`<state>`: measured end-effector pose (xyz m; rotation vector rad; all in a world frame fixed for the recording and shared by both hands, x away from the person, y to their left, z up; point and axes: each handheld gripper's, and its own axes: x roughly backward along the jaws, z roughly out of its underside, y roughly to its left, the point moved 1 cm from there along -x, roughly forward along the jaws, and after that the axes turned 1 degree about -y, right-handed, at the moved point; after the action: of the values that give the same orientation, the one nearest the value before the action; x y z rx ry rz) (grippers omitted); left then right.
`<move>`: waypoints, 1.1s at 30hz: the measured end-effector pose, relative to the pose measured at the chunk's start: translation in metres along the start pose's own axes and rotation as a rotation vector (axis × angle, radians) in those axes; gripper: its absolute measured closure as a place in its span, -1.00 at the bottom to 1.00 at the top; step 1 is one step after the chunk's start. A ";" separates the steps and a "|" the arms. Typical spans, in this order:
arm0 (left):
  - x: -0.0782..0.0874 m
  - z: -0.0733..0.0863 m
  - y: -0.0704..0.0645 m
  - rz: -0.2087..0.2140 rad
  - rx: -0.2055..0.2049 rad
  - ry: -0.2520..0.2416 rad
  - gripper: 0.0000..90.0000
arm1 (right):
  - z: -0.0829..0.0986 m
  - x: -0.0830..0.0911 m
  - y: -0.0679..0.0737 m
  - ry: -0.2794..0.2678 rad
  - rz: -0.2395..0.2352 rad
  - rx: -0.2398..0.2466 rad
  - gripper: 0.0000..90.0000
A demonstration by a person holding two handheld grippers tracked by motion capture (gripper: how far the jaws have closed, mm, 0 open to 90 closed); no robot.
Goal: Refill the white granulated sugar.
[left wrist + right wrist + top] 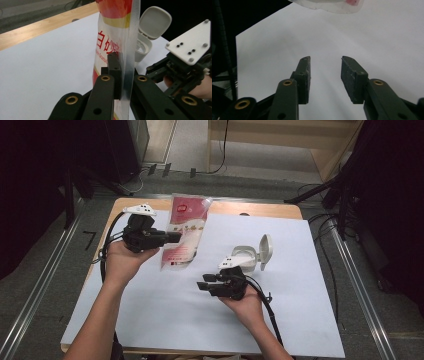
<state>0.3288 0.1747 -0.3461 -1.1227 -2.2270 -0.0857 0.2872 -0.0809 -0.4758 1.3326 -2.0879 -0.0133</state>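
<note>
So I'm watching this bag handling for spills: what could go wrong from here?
1. The left gripper pinches the bag only by its clear side edge, so it may slip or swing.
2. The container stands open with its lid up beside the right gripper; a knock could tip it.
3. The right gripper is open and holds nothing, so the bag's bottom has no support.

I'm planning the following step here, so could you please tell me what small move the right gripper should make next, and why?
Probably bring the open right gripper up to the free edge of the red-and-white plastic pouch. The left gripper is shut on the pouch's clear seam, holding it off the white sheet, and the open-lidded white container stands nearby, perhaps for its contents.
</note>
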 end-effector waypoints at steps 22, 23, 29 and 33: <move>-0.026 0.013 0.035 -0.041 0.054 0.000 1.00 | 0.015 0.052 -0.014 -0.051 -0.015 0.081 0.29; -0.027 0.013 0.036 -0.044 0.051 0.003 1.00 | 0.016 0.054 -0.013 -0.044 -0.010 0.089 0.29; -0.034 0.018 0.047 -0.047 0.057 0.007 1.00 | 0.024 0.061 -0.011 -0.036 -0.021 0.096 0.28; -0.040 0.022 0.055 -0.046 0.070 0.002 1.00 | 0.027 0.067 -0.011 -0.029 -0.021 0.103 0.27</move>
<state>0.3760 0.1887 -0.3978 -1.0337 -2.2372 -0.0275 0.2633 -0.1495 -0.4664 1.4227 -2.1238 0.0675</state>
